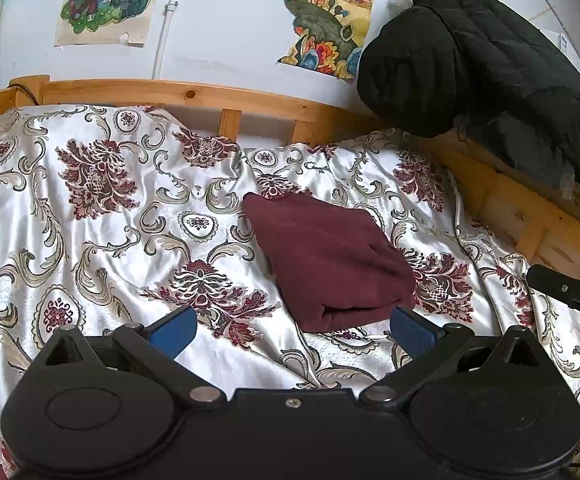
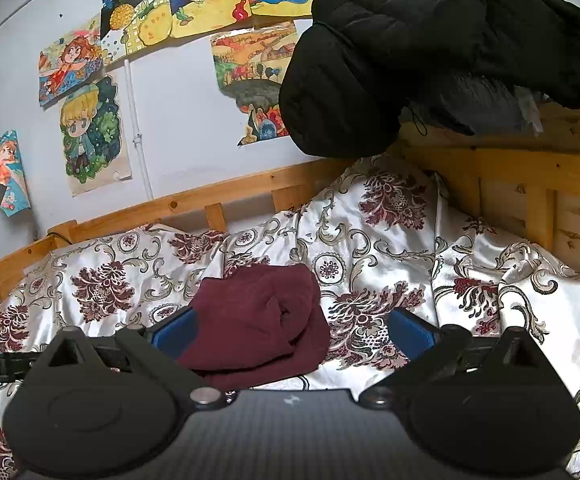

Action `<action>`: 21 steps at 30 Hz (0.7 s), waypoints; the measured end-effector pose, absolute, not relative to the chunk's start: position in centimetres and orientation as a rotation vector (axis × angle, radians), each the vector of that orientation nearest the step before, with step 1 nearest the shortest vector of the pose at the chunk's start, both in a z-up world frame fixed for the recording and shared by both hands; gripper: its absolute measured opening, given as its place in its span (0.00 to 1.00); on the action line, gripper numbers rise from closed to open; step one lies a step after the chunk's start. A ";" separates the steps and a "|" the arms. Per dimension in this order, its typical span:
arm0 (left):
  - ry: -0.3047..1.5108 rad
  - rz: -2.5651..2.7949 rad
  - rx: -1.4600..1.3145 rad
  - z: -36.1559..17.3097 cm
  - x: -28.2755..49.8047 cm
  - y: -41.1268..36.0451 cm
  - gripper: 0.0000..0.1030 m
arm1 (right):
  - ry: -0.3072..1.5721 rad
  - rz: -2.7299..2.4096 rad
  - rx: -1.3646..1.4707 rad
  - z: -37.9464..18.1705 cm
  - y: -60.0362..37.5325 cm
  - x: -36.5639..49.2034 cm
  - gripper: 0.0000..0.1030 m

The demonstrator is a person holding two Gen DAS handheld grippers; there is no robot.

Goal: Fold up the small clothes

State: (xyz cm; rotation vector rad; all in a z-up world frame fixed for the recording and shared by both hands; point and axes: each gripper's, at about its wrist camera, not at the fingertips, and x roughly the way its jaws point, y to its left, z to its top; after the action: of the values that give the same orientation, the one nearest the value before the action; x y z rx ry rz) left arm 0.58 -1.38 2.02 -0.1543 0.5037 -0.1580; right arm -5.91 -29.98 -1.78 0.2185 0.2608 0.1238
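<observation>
The maroon garment (image 1: 330,260) lies folded into a compact bundle on the floral bedspread (image 1: 90,200); the left hand-held gripper (image 1: 294,330) and right hand-held gripper (image 2: 290,334) hang wide apart, empty, apparently finished.

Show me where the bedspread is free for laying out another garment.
The widest bare stretch of the floral satin bedspread lies left of the folded maroon cloth, up to the wooden bed rail. The right side is tighter: rumpled folds, and the black padded jacket over the corner.
</observation>
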 end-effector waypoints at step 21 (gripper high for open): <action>0.512 -0.156 -0.161 1.9 0.6 -1.4 0.99 | 0.265 0.119 0.230 -1.9 -30.3 -5.7 1.00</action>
State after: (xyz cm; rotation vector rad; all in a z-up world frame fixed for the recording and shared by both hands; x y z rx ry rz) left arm 0.58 -1.38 1.91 -0.1615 0.5124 -0.1557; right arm -5.68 -30.34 -1.92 0.2296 0.2646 0.1192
